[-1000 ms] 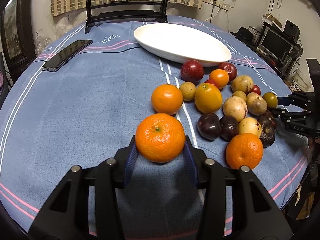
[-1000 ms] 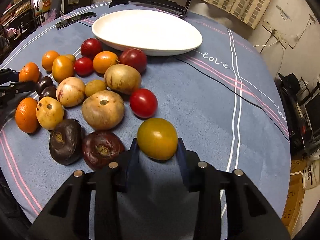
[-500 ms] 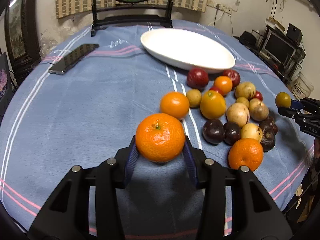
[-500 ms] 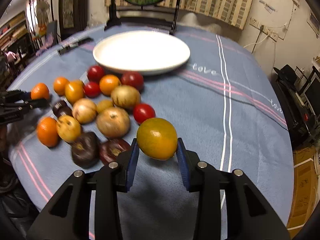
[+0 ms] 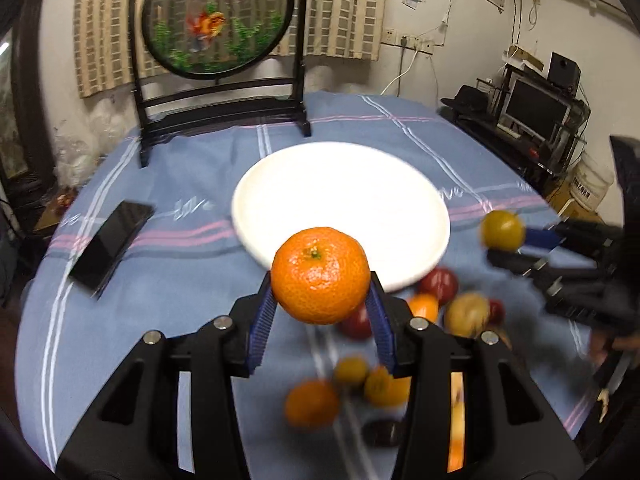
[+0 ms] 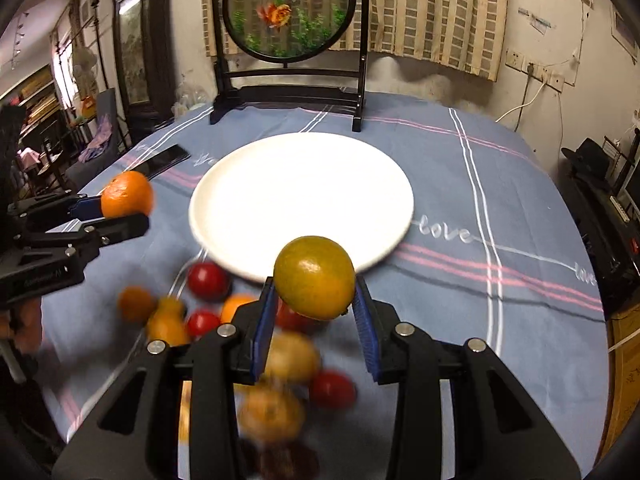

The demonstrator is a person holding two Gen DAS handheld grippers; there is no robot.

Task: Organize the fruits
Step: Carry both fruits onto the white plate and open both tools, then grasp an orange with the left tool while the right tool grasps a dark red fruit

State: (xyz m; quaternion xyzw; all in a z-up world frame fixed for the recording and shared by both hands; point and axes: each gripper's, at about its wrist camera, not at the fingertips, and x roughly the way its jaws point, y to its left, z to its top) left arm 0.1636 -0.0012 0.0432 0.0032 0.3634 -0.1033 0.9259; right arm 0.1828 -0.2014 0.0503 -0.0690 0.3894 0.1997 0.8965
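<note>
Two claw-held fruits (image 5: 320,275) above plate (image 5: 340,184)

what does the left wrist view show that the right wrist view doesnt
Only the left wrist view: the computer monitor on its rack and the white bucket at the room's edge.
Only the right wrist view: the dark wooden cabinet and the cloth's "love" lettering read clearly.
Both: the empty white plate, the phone, the goldfish screen, the left gripper shut on the mandarin, and the right gripper shut on the yellow-green fruit.

Orange tangerine (image 5: 320,275), white plate (image 5: 340,200), blue striped tablecloth (image 5: 192,264).
</note>
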